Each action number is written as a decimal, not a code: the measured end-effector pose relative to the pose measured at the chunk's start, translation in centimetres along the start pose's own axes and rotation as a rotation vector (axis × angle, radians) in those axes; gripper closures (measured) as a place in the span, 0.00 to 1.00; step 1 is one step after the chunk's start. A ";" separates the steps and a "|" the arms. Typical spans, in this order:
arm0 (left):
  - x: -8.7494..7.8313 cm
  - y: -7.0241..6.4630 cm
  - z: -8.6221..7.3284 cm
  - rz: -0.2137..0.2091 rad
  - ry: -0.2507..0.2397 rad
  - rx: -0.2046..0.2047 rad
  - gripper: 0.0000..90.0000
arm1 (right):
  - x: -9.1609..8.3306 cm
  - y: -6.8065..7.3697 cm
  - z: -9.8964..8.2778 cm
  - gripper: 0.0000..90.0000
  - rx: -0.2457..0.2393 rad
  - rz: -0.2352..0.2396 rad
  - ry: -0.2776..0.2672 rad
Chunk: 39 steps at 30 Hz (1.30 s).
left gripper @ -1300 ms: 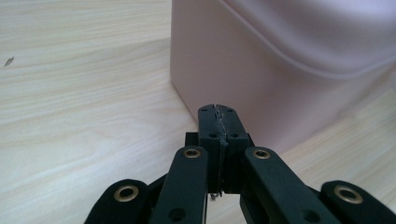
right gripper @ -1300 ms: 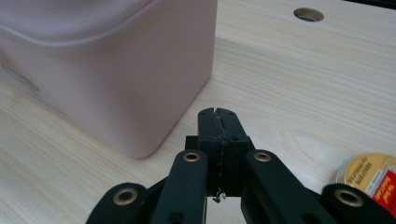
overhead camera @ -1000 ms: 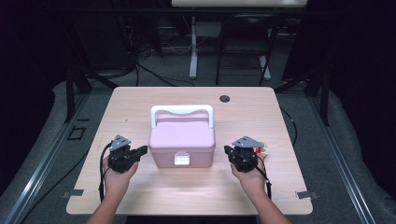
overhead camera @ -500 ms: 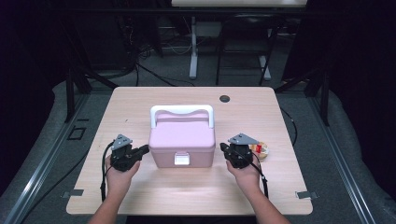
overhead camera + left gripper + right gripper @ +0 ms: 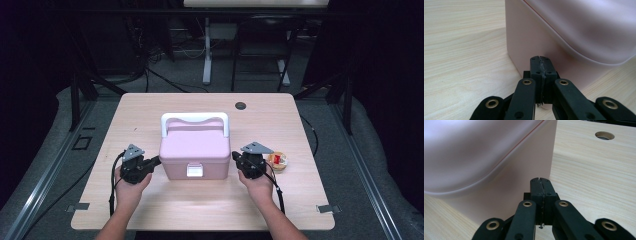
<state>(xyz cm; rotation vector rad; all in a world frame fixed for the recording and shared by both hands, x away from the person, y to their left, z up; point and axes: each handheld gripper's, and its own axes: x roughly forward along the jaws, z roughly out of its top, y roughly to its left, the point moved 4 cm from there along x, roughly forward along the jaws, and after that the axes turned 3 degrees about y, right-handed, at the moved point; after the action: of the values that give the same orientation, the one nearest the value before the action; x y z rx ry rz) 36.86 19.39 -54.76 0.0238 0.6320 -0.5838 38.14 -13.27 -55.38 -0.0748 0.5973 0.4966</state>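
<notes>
While we hold both grippers pressed in at the sides of the box, these are our notes, biggest thing first.

Tabletop [image 5: 150, 110]: we see a pale wood top with a round cable hole [image 5: 240, 105] near its far edge.

Pink storage box [image 5: 196, 150]: it stands upright near the middle of the tabletop, a little toward our near edge. Lid down, white carry handle [image 5: 194, 119] raised at its far side, white latch [image 5: 194, 170] facing our near edge. We judge its long axis runs left to right, parallel to the near edge.

Left gripper [image 5: 156, 161]: jaws fully closed on nothing, tips touching or just beside the box's left wall, low down [image 5: 541, 62].

Right gripper [image 5: 234, 157]: jaws likewise pinched together and empty, tips at the box's right wall [image 5: 541, 182].

Small round dish [image 5: 277, 161]: it sits just beside our right hand, toward the right edge, with something red and white in it that we cannot make out.

Risks, as we judge them: closed tips give only a narrow contact on smooth plastic, so uneven pressure could make the box pivot or slide toward the far edge. A squeeze-lift could let it slip out and drop. Our right hand could knock the dish.
</notes>
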 end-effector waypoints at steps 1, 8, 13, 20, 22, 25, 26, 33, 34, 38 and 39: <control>0.0 0.0 0.0 0.000 0.001 0.000 1.00 | 0.0 0.0 0.0 1.00 -0.001 0.002 -0.001; 0.1 -0.3 0.0 0.003 0.013 0.012 1.00 | 0.3 0.7 -0.1 1.00 -0.042 -0.011 0.007; 0.1 -0.4 -0.1 0.013 0.014 0.029 1.00 | 0.2 0.7 -0.2 1.00 -0.025 0.002 0.016; 0.0 -1.1 -0.2 -0.003 0.031 0.057 1.00 | -0.3 0.5 -0.2 1.00 -0.019 0.001 0.041; -0.1 -1.4 -0.2 -0.004 0.031 0.058 1.00 | -0.5 0.4 -0.3 1.00 -0.024 -0.002 0.047; -0.1 -1.7 -0.3 -0.003 0.034 0.054 1.00 | -0.7 0.4 -0.4 1.00 -0.027 -0.003 0.051; -0.2 -1.8 -0.3 -0.007 0.039 0.051 1.00 | -1.0 0.4 -0.5 1.00 -0.034 -0.005 0.055; -0.5 -2.5 -0.4 -0.023 0.065 0.050 1.00 | -2.0 0.5 -1.0 1.00 -0.056 -0.003 0.077; -0.5 -2.5 -0.4 -0.023 0.067 0.053 1.00 | -2.2 0.5 -1.1 1.00 -0.057 -0.003 0.081; -0.9 -3.0 -0.6 -0.028 0.082 0.054 1.00 | -2.8 0.7 -1.4 1.00 -0.062 -0.003 0.088; -0.9 -3.1 -0.7 -0.024 0.081 0.058 1.00 | -3.1 0.8 -1.6 1.00 -0.072 -0.004 0.092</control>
<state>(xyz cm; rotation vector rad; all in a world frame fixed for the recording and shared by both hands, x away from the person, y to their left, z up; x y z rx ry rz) 34.25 17.36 -54.30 0.0943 0.6949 -0.6266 34.69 -14.23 -54.89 -0.1676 0.6692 0.5132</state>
